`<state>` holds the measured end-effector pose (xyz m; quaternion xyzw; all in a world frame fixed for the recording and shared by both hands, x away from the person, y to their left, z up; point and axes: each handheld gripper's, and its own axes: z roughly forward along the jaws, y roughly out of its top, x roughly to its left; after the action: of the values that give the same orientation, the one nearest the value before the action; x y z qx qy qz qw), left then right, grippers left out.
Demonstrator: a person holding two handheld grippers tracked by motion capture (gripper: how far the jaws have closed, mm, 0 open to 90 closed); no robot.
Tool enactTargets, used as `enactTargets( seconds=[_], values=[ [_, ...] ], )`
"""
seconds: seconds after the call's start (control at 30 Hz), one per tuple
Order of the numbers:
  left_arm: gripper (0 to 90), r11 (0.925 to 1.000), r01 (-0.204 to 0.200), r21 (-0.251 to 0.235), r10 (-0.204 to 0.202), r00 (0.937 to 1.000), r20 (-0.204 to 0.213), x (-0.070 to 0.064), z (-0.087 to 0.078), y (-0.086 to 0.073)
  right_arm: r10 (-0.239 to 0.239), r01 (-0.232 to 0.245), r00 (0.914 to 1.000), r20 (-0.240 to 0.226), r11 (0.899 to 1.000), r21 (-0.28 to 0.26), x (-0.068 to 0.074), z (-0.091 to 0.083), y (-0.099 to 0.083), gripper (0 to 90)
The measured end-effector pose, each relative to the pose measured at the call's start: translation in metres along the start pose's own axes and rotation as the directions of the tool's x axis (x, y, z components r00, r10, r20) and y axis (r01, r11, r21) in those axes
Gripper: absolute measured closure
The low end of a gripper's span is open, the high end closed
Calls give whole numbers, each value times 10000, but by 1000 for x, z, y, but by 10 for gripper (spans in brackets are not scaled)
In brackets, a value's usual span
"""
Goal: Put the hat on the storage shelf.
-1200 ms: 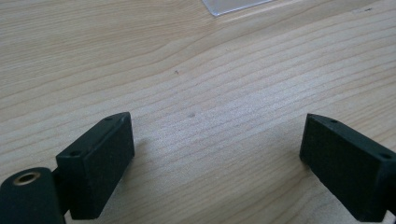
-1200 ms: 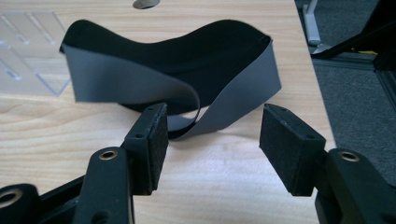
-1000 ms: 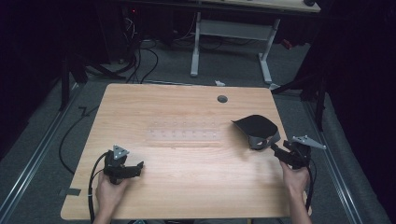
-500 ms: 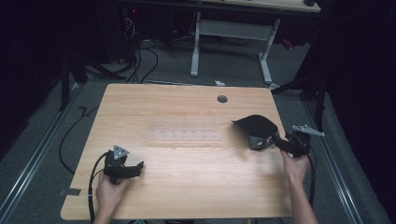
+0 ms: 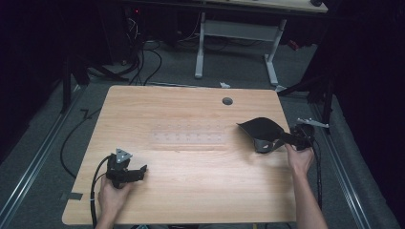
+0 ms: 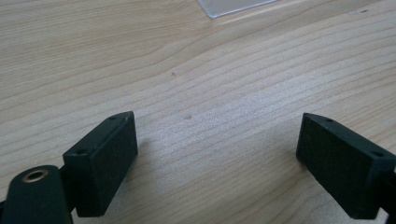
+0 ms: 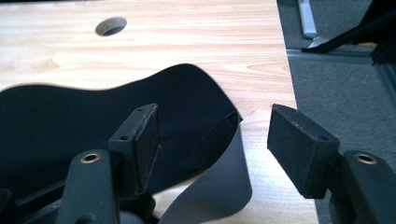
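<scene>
A black flexible sheet (image 5: 261, 130), curled up with a grey underside, lies on the wooden table (image 5: 191, 191) near its right edge. My right gripper (image 5: 282, 139) reaches into it from the right. In the right gripper view the jaws stand open around the sheet's curled edge (image 7: 233, 154), and my right gripper (image 7: 212, 121) does not press on it. My left gripper (image 5: 140, 172) rests at the front left of the table, far from the sheet. In its own view my left gripper (image 6: 217, 126) is wide open over bare wood.
A clear plastic strip (image 5: 188, 137) lies flat mid-table; its corner (image 6: 233, 5) shows at the top of the left gripper view. A round cable hole (image 5: 227, 101) sits near the far edge. The table's right edge (image 7: 289, 93) runs just beside the right gripper.
My right gripper has moved forward and left from the table's right edge up to the black sheet, its jaws now around the curled edge. The left gripper has stayed still.
</scene>
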<state>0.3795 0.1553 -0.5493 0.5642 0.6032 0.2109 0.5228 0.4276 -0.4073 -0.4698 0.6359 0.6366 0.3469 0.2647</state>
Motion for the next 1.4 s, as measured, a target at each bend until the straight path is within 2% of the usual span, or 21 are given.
enactTargets(
  seconds=[0.1,0.17,0.33,0.57,0.77,0.83,0.9,1.07,1.23,1.4],
  values=[
    [128,10000,4,-4,-4,10000,-3,0,0,0,398,-397,9992,-42,9990,226,-8,9,-2,331],
    [128,10000,6,-1,-6,10000,-18,0,0,0,498,-496,9987,-52,9981,355,-11,13,-3,330],
    [130,10000,34,-12,-34,10000,-35,0,0,0,531,-526,9985,-141,9980,360,-15,22,-5,330],
    [130,10000,38,-19,-38,10000,-45,0,0,0,846,-820,9958,-363,9944,663,-19,34,-9,328],
    [131,10000,42,-26,-42,10000,-50,-1,0,0,830,-749,9932,-816,9925,967,-18,42,-9,343],
    [131,10000,45,-28,-45,10000,-54,-1,0,0,935,-842,9901,-1050,9924,902,-17,43,-10,374],
    [131,10000,45,-28,-45,10000,-56,-1,0,0,1052,-964,9895,-989,9913,896,-18,44,-11,410],
    [131,10000,45,-29,-45,10000,-55,-1,0,0,934,-842,9909,-964,9918,958,-18,46,-16,504],
    [131,10000,43,-27,-43,10000,-54,-1,0,0,579,-488,9931,-1023,9948,893,-16,46,-18,641],
    [131,10000,45,-30,-45,10000,-55,-1,0,0,713,-628,9875,-1403,9960,637,-19,41,-20,738]
  ],
)
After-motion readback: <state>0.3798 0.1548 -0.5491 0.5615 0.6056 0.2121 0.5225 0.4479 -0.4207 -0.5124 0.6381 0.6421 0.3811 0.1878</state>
